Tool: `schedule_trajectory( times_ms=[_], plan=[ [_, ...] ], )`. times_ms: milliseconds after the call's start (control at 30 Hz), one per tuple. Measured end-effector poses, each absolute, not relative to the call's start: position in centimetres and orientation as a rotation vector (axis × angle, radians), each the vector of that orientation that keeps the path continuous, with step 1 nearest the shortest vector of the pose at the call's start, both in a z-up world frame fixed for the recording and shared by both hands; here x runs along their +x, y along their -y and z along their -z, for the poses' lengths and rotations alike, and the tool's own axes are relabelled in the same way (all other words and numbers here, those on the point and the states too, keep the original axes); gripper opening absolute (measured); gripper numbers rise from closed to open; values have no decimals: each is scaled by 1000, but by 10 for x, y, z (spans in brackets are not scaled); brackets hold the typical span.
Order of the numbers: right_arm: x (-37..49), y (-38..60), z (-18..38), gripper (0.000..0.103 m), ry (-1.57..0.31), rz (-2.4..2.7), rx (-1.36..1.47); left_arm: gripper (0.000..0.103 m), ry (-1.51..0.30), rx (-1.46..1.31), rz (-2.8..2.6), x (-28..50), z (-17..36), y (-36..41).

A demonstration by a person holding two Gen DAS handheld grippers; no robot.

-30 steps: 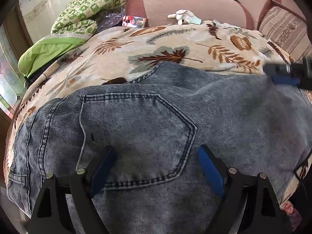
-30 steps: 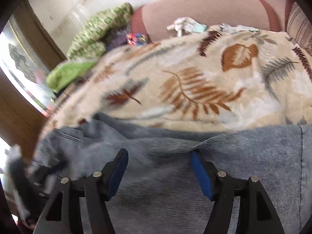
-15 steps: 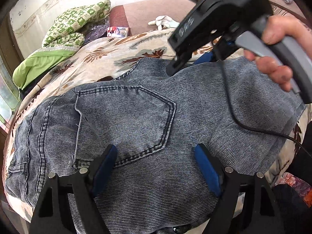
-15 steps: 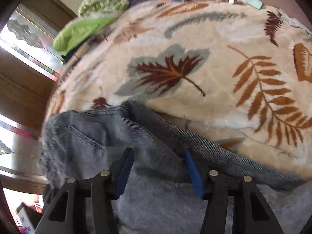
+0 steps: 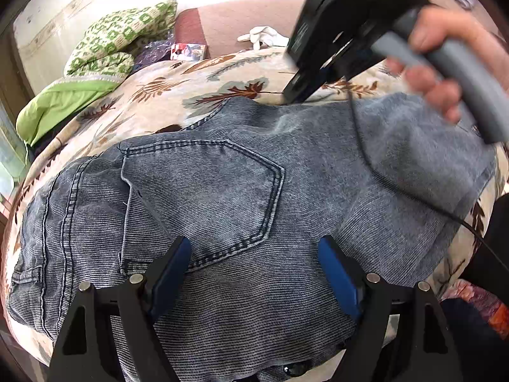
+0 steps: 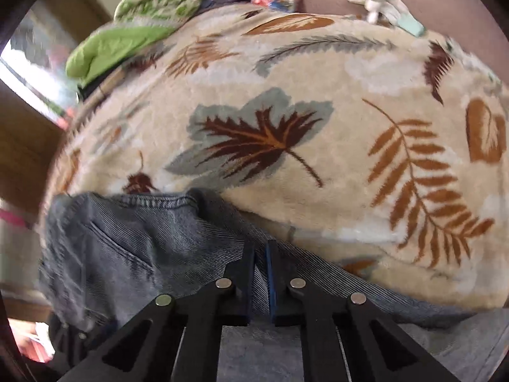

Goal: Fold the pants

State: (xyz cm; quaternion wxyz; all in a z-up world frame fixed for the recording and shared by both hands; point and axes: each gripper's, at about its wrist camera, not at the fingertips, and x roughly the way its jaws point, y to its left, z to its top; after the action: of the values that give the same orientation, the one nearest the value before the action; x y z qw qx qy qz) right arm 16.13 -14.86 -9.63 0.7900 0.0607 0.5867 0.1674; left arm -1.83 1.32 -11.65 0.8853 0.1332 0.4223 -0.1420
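Grey-blue denim pants (image 5: 241,191) lie across a leaf-patterned blanket (image 5: 178,89), back pocket up. My left gripper (image 5: 254,264) stands open just above the cloth below that pocket, nothing pinched between its blue pads. In the left wrist view my right gripper (image 5: 292,94), held by a hand (image 5: 445,63), bites the far edge of the pants. From the right wrist view, the right gripper (image 6: 261,254) is shut on a fold of the pants (image 6: 133,242) at their far edge.
A green patterned quilt (image 5: 121,38) and a lime cover (image 5: 60,102) lie at the far left. A white glove (image 5: 264,36) and a small colourful packet (image 5: 187,52) rest near the pink sofa back (image 5: 251,16). A black cable (image 5: 413,197) trails over the pants.
My right gripper swung left along the far edge of the pants and closed on the denim. The left gripper barely shifted and stayed open.
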Motion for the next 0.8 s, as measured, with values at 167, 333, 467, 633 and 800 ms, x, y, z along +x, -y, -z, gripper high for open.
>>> schedule_trajectory(
  times_ms=[167,333,467,633,800],
  plan=[
    [136,208,63,8,-1207,-326,190,80,-867,317,328,-31,119,-9],
    [109,258,66,9,-1198,-258,295,78,-859,344,364,-43,121,-7],
    [75,267,75,10,-1170,-245,274,78,-866,318,391,-46,120,-11],
    [47,275,92,11,-1178,-239,248,78,-888,125,467,-38,108,-25],
    [23,286,113,11,-1290,-270,274,78,-866,-52,500,-34,98,-39]
  ],
)
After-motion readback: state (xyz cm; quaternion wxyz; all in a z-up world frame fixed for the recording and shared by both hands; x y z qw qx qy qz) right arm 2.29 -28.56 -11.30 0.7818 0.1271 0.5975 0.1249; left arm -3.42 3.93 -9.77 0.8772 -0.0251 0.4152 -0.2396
